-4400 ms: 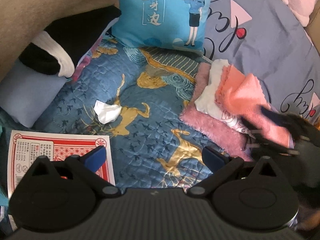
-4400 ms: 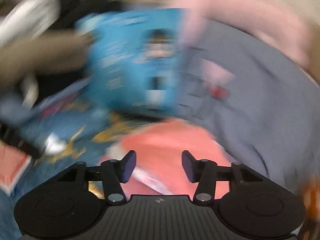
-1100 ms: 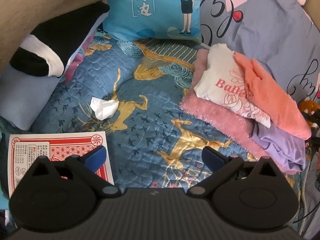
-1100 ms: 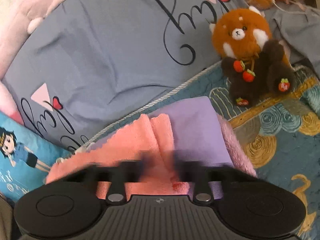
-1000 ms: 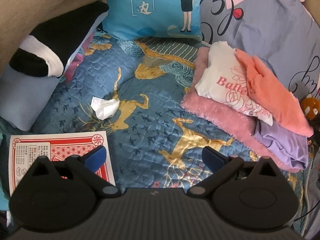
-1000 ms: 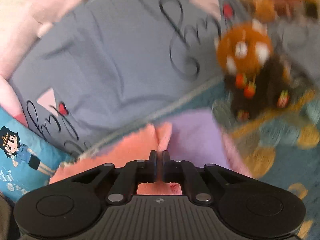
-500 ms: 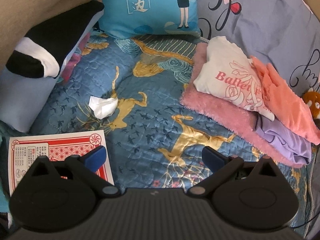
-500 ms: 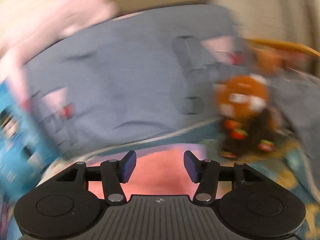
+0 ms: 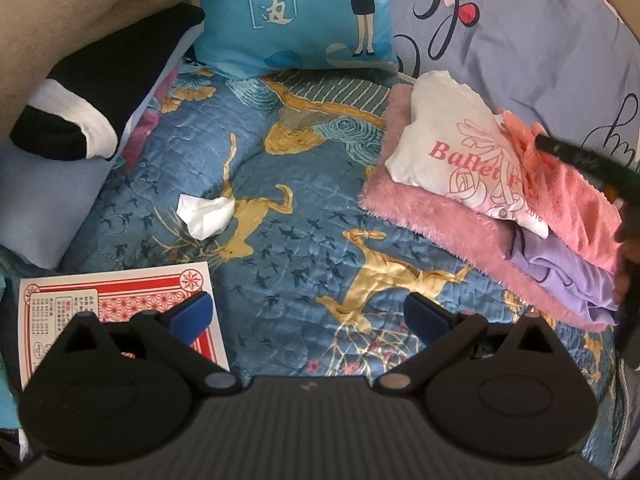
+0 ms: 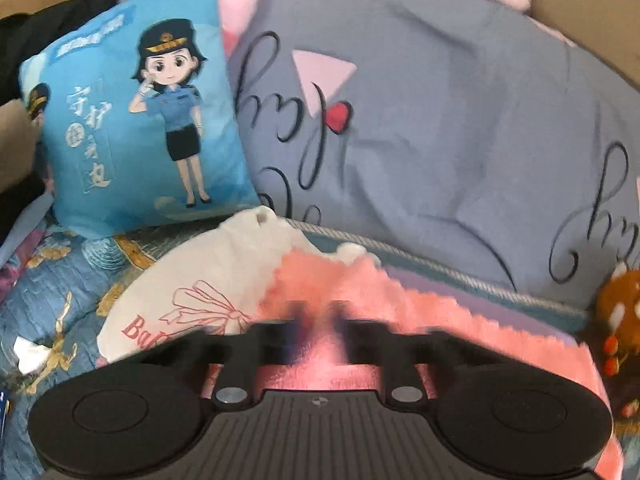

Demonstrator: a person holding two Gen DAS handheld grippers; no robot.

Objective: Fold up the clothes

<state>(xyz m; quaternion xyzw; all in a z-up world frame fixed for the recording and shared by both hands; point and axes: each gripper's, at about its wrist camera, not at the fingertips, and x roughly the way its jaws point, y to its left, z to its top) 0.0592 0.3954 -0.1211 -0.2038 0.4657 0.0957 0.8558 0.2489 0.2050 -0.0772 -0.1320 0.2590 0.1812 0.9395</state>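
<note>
A stack of folded clothes lies on the blue bedspread (image 9: 304, 248): a pink fluffy piece (image 9: 432, 216) at the bottom, a purple one (image 9: 560, 276), a white "Ballet" shirt (image 9: 448, 148) and a salmon fleece piece (image 9: 572, 196) on top. My left gripper (image 9: 308, 312) is wide open and empty over the bedspread, left of the stack. My right gripper (image 10: 320, 320) hovers over the salmon piece (image 10: 360, 300); its fingers are motion-blurred with a narrow gap. It shows as a dark blur in the left wrist view (image 9: 588, 164).
A blue cartoon cushion (image 9: 296, 12) and a grey pillow (image 9: 540, 40) stand behind the stack. A black-and-white garment (image 9: 104, 80) lies on a light blue pillow at left. A crumpled tissue (image 9: 204, 216) and a red printed card (image 9: 116, 300) lie on the bedspread. A plush toy (image 10: 620, 312) sits right.
My right gripper swung left from the plush toy to above the salmon piece, opening then narrowing its jaws. My left gripper stayed open and crept slightly forward.
</note>
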